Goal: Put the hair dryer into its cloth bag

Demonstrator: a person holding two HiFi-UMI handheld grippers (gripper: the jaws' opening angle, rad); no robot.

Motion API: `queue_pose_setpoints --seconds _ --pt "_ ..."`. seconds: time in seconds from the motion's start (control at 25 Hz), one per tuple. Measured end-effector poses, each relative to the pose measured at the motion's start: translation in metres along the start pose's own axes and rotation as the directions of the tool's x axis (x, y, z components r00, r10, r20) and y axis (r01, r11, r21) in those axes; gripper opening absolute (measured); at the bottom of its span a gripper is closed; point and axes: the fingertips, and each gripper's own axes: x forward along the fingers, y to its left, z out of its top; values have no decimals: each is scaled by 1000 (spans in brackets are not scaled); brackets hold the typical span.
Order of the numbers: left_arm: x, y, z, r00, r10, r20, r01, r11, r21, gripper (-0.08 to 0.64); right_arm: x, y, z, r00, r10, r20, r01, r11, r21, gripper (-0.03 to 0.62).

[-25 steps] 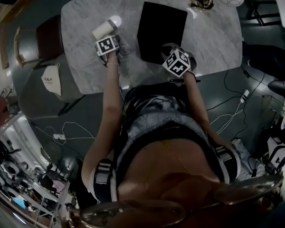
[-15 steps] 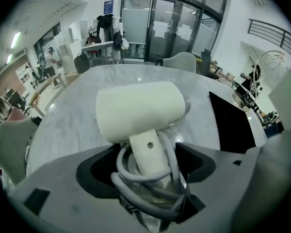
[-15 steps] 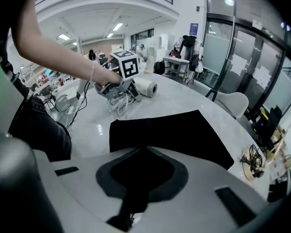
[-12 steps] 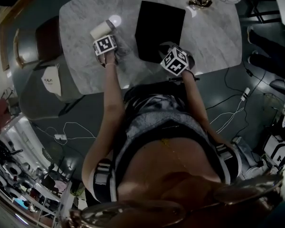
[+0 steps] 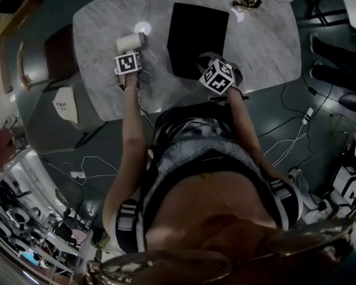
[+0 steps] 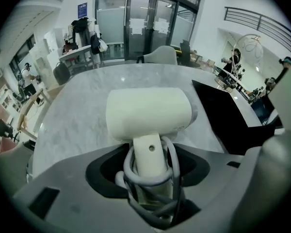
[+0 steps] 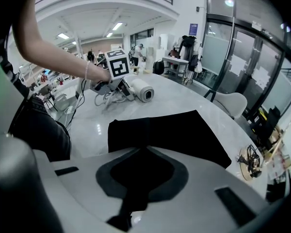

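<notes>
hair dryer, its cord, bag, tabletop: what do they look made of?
The hair dryer looks like moulded plastic, cream, matte: smooth seamless shell, soft highlights. Its cord: grey, rubbery-looking sheath. The cloth bag: black fabric, matte, lying limp and flat, no glare. The table: marble or marble-look, polished: grey veining, bright glare spot.

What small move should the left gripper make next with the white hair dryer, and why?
Probably lift the white hair dryer and swing it toward the black cloth bag. The left gripper has just been closing its jaws on the cord-wrapped handle, and the right gripper pinches the bag's near edge.
</notes>
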Motion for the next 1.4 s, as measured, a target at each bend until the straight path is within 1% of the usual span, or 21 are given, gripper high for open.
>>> queue_pose_setpoints --seconds 0.16,0.28,0.36,0.44,0.52,0.64,0.76,0.88,1.04,1.2,1.4 --pt "-5 -3 -4 1000 -4 4 4 997 80 244 -1 -1 -1 1000 -3 1 3 1000 11 74" --pt "-11 -5 -7 1000 16 9 -17 987 163 241 -1 -3 -1 1000 -3 2 3 1000 18 74" --pt "-14 -15 -11 1000 -24 13 21 982 190 238 0 -3 -1 1000 -5 2 5 1000 18 74" --pt "-18 -29 -15 996 -85 16 81 978 190 236 0 -2 -1 1000 -7 1 7 1000 20 74" --pt "-23 -37 -13 992 -120 23 113 972 207 236 0 -3 -2 1000 -8 0 8 1000 21 74" --pt "-33 -51 -8 988 -154 25 142 952 272 235 0 -2 -2 1000 -7 -3 7 1000 21 74" --pt "-42 -64 -9 982 -186 13 171 926 337 235 0 -1 -3 1000 -10 -4 10 1000 22 74" --pt "-49 -80 -10 972 -234 0 217 899 381 233 0 -2 -2 1000 -15 -1 15 1000 24 74" --pt "-65 -99 -9 957 -290 -2 260 855 448 233 -2 -4 -3 1000 -24 3 24 999 36 74" --pt "-84 -121 -15 934 -357 -30 321 797 512 234 -4 -6 -3 999 -30 11 29 998 59 74" --pt "-110 -150 -23 905 -419 -78 379 707 597 233 -5 -9 -3 999 -28 23 26 996 88 74"
